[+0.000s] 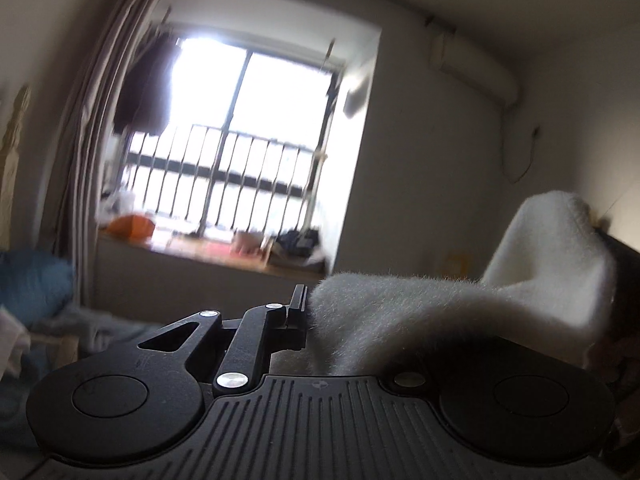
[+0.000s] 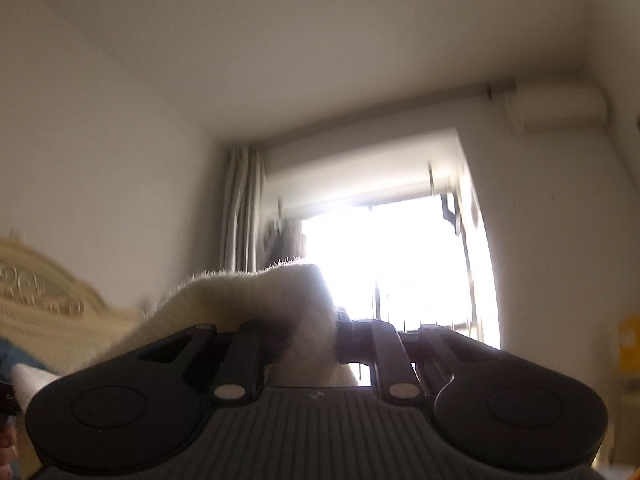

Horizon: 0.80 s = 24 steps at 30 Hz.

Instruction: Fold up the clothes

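A white fuzzy garment (image 1: 400, 312) is held up in the air between both grippers. My left gripper (image 1: 316, 320) is shut on its edge; the cloth drapes over the right finger and hides it, then runs right and up towards a dark shape at the frame edge. In the right wrist view the same white garment (image 2: 256, 296) bunches between the fingers of my right gripper (image 2: 304, 340), which is shut on it, and trails down to the left. Both cameras point up at the room.
A bright barred window (image 1: 240, 152) with a cluttered sill (image 1: 224, 248) lies ahead, a curtain (image 1: 104, 128) to its left. An air conditioner (image 1: 472, 64) hangs on the wall. A cream headboard (image 2: 40, 300) and blue fabric (image 1: 32, 280) sit low on the left.
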Each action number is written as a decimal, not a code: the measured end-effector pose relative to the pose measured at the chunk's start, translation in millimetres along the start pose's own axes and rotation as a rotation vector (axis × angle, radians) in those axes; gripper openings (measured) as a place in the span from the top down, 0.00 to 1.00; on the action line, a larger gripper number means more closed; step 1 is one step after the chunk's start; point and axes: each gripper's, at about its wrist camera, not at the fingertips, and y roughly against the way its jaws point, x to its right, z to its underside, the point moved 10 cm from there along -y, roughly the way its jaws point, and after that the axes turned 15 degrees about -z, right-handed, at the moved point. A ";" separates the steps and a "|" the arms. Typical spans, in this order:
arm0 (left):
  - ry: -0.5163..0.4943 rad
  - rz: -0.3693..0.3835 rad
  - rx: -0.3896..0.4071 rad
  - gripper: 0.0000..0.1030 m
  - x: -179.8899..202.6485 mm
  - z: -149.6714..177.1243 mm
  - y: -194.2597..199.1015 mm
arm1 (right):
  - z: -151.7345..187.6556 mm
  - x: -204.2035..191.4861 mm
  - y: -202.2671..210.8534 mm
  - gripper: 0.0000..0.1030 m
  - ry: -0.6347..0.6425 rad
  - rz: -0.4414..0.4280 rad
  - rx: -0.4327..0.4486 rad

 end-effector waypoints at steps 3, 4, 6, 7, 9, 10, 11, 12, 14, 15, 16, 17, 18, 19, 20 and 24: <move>-0.019 -0.062 -0.110 0.89 -17.5 40.1 -46.8 | 59.0 20.5 -21.3 0.85 -0.060 0.016 -0.128; -0.023 -0.082 -0.141 0.89 -25.6 52.8 -63.4 | 76.8 28.5 -29.5 0.85 -0.078 0.025 -0.165; -0.017 -0.120 -0.194 0.89 -41.6 71.9 -94.2 | 110.5 49.2 -46.4 0.85 -0.103 0.051 -0.226; -0.031 -0.137 -0.218 0.89 -47.8 81.4 -111.0 | 127.2 57.3 -54.7 0.85 -0.110 0.067 -0.254; -0.048 -0.175 -0.263 0.89 -60.4 96.3 -142.1 | 162.7 68.0 -71.1 0.85 -0.123 0.094 -0.317; -0.064 -0.191 -0.285 0.88 -66.2 107.0 -158.5 | 183.7 71.3 -79.2 0.85 -0.136 0.101 -0.358; -0.081 -0.207 -0.307 0.87 -72.0 118.0 -175.0 | 204.5 74.5 -87.2 0.85 -0.148 0.107 -0.399; -0.105 -0.217 -0.344 0.87 -74.7 134.0 -185.5 | 225.3 77.6 -94.9 0.85 -0.160 0.114 -0.439; -0.154 -0.236 -0.420 0.78 -80.1 166.3 -205.5 | 266.7 83.7 -110.0 0.83 -0.184 0.127 -0.521; -0.173 -0.254 -0.461 0.74 -84.4 182.7 -214.7 | 287.2 86.6 -117.4 0.82 -0.196 0.133 -0.561; -0.191 -0.273 -0.502 0.63 -88.7 198.9 -223.6 | 307.6 89.5 -124.6 0.80 -0.208 0.140 -0.602; -0.204 -0.266 -0.545 0.57 -90.8 215.8 -226.5 | 336.2 87.6 -129.5 0.72 -0.222 0.148 -0.666; -0.203 -0.256 -0.582 0.56 -92.5 230.9 -225.7 | 370.1 82.1 -132.4 0.58 -0.238 0.158 -0.748; -0.202 -0.245 -0.618 0.54 -94.3 245.9 -224.5 | 403.6 76.5 -134.9 0.55 -0.253 0.167 -0.829; -0.199 -0.240 -0.645 0.52 -96.3 256.7 -222.0 | 435.4 72.6 -130.3 0.52 -0.263 0.179 -0.911; -0.214 -0.211 -0.694 0.47 -99.9 278.2 -198.8 | 497.6 53.6 -104.1 0.43 -0.266 0.206 -1.108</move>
